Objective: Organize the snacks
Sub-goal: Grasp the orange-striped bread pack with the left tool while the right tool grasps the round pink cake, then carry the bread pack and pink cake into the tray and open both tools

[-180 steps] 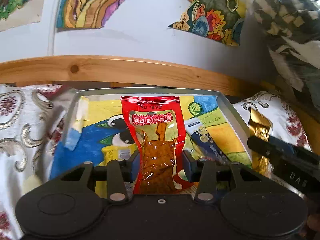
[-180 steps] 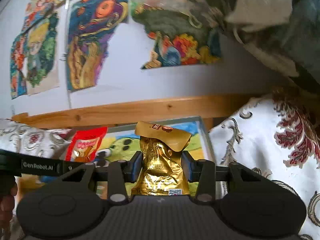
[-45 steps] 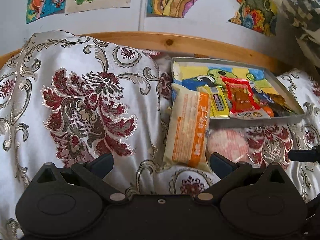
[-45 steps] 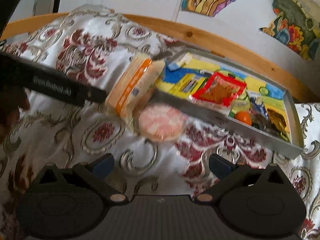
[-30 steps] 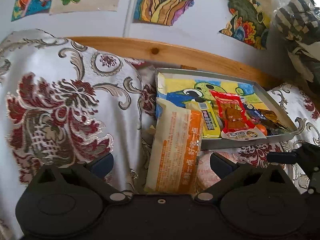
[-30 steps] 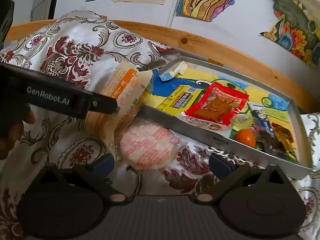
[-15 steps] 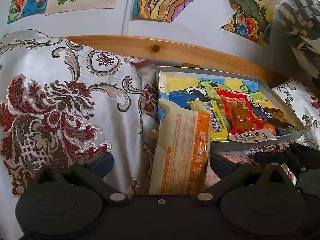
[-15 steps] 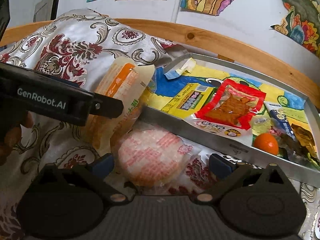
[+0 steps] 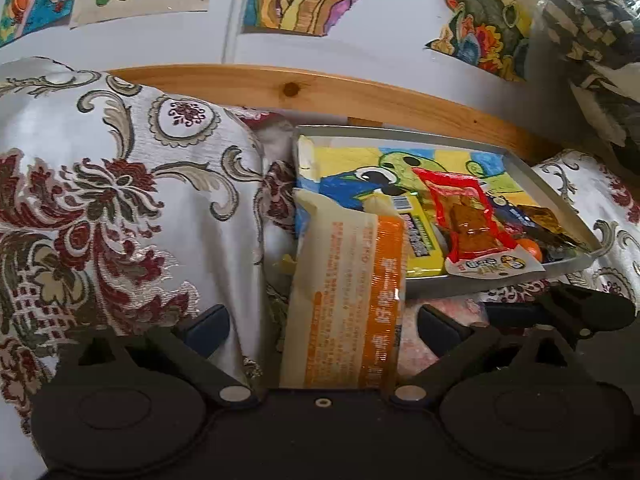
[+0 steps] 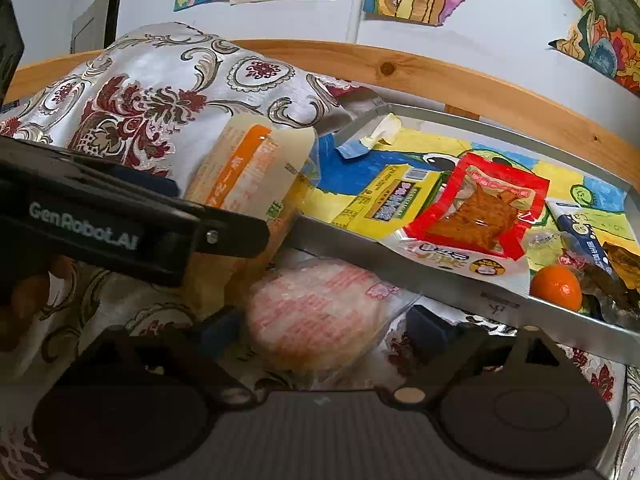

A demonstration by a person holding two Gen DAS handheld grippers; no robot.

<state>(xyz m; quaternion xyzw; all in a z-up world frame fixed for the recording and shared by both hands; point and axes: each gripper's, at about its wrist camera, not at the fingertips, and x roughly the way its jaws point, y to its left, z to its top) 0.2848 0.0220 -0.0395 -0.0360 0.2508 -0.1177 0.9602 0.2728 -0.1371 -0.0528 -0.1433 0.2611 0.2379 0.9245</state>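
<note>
My left gripper (image 9: 323, 322) stands wide around the long cream-and-orange packet (image 9: 346, 300), pads clear of its sides; its near end runs under my housing, out of sight. My right gripper (image 10: 326, 330) gapes just as wide around the round pink-printed wafer pack (image 10: 316, 314), whose far edge slips beneath the metal tray (image 10: 460, 284). Beyond both jaws, the tray holds a red pouch (image 10: 480, 212), a yellow packet (image 10: 394, 196) and an orange ball (image 10: 556, 286); darker wrappers past it are hard to read.
</note>
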